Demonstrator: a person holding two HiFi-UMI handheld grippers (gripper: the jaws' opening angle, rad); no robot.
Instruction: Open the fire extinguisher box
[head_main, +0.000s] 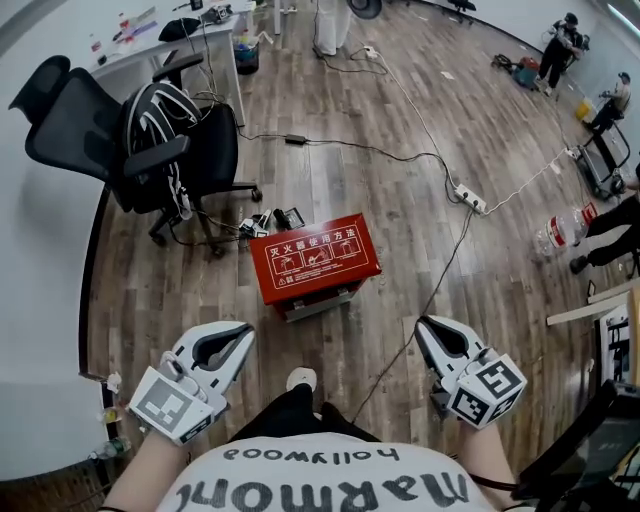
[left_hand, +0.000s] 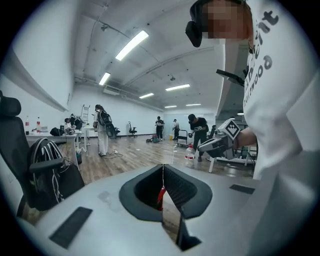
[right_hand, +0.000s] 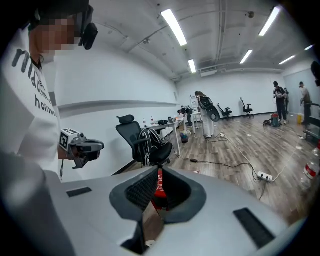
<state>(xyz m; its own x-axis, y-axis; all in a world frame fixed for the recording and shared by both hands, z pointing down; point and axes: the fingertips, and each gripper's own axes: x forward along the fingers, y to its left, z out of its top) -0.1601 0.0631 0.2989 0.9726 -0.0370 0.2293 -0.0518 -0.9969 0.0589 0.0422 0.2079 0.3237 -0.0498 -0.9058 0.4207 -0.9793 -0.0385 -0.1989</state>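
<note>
Head view: red fire extinguisher box (head_main: 315, 258) sits on the wood floor (head_main: 400, 260) at frame centre, white print on its top panel, which looks shut. Its near edge faces the person and its long side runs slightly uphill to the right.

Left gripper (head_main: 243, 338) is at lower left and right gripper (head_main: 424, 326) at lower right. Both are short of the box and touch nothing, with a bare strip of floor between their tips and the box's near edge. Both sets of jaws are together and empty. In each gripper view the pads meet in a thin line, and only a red sliver of the box shows past them.

The person's shoe (head_main: 300, 378) is on the floor between the grippers, just below the box.

Edges and room:
- Left: the curved wall base (head_main: 90, 300) runs down the left side. A black office chair (head_main: 150, 140) with a bag on it stands at upper left, its wheels near the box's far left corner.
- Small clutter (head_main: 265, 222) lies just beside the box's far edge.
- A black cable (head_main: 440, 270) runs diagonally down the floor just right of the box, toward the right gripper.
- The power strip (head_main: 470, 200) is up right, well apart from the box.
- The water bottle (head_main: 565, 230) and a table edge (head_main: 590, 310) are far right.
- The floor to the right of the box is open apart from the cable.
</note>
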